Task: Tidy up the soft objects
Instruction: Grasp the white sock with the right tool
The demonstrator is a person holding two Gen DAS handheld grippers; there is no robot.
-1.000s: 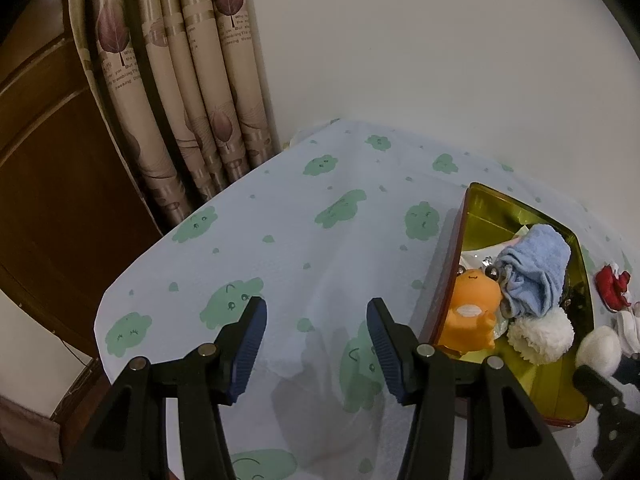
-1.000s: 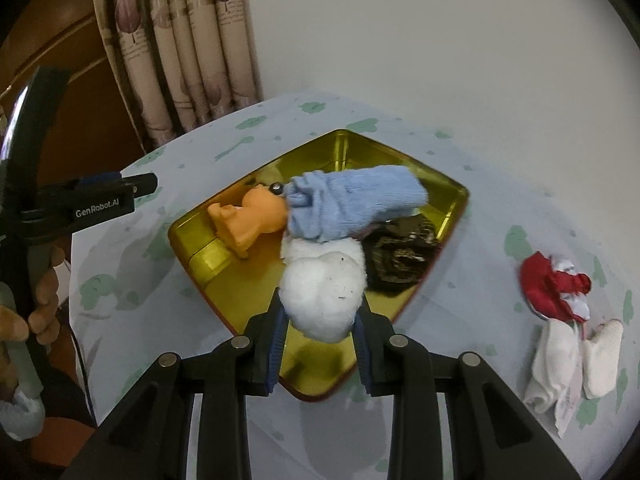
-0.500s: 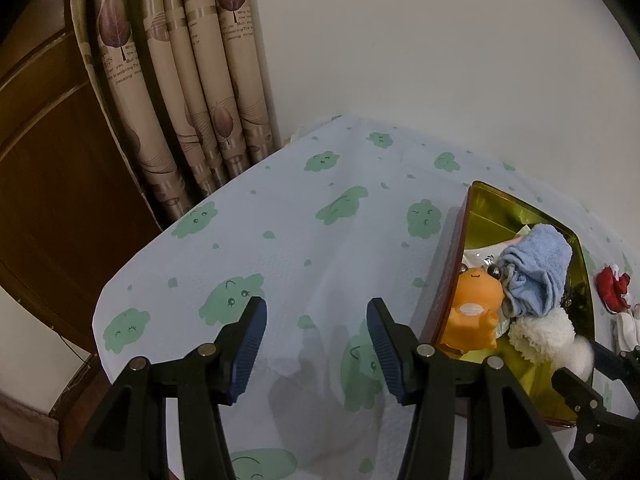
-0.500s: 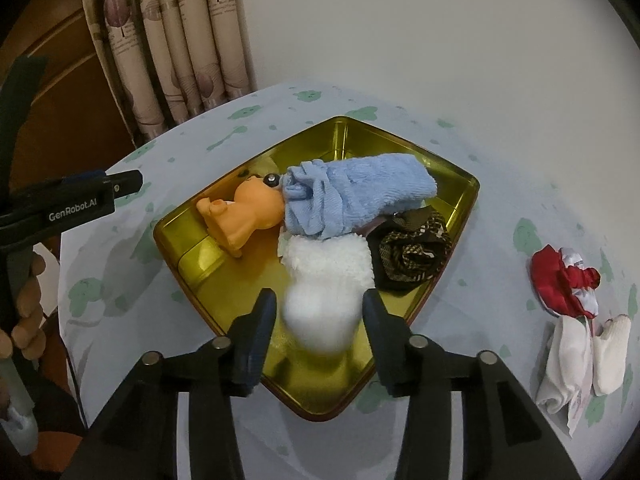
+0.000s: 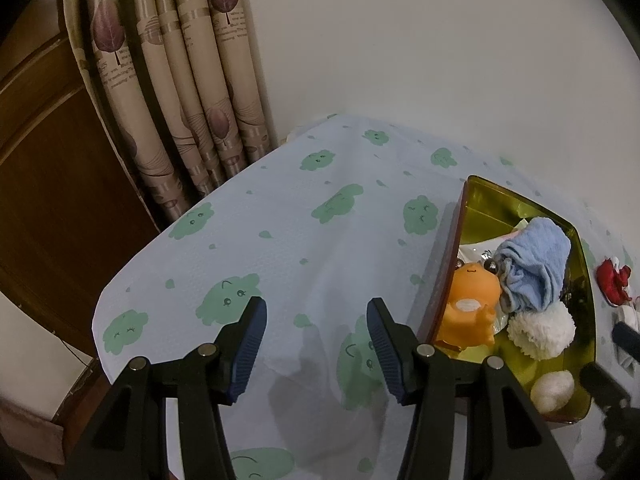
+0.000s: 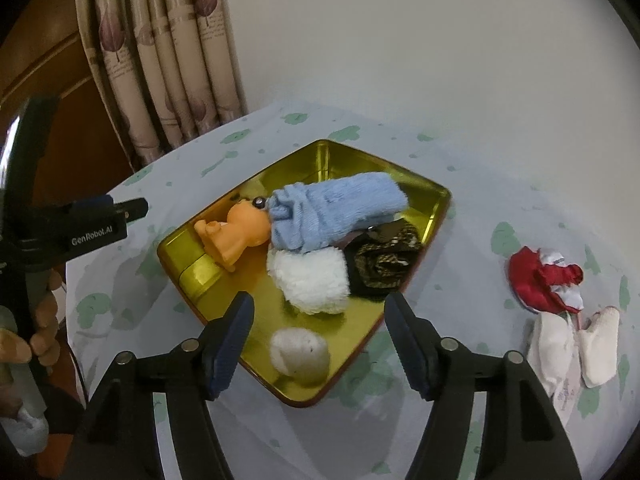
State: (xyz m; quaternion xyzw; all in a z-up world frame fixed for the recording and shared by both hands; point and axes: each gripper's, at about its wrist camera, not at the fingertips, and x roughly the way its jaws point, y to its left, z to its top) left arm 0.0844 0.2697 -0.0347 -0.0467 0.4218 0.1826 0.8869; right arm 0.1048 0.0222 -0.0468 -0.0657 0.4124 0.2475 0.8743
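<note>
A gold tray (image 6: 424,192) (image 5: 480,196) on the table holds an orange plush toy (image 6: 234,236) (image 5: 470,304), a blue rolled cloth (image 6: 336,208) (image 5: 532,264), a fluffy white ball (image 6: 310,280) (image 5: 540,330), a dark patterned cloth (image 6: 384,260) and a small white ball (image 6: 298,354) (image 5: 554,390) at the near corner. My right gripper (image 6: 318,340) is open and empty, just above and behind the small white ball. My left gripper (image 5: 316,346) is open and empty over the tablecloth, left of the tray.
A red and white cloth (image 6: 544,280) and white socks (image 6: 572,354) lie on the tablecloth right of the tray. Curtains (image 5: 176,92) and a wooden door (image 5: 44,184) stand at the far left. The table's left edge (image 5: 100,312) is near my left gripper.
My right gripper opened and let go of the small white ball, which now lies in the tray's near corner, then drew back. My left gripper stayed put.
</note>
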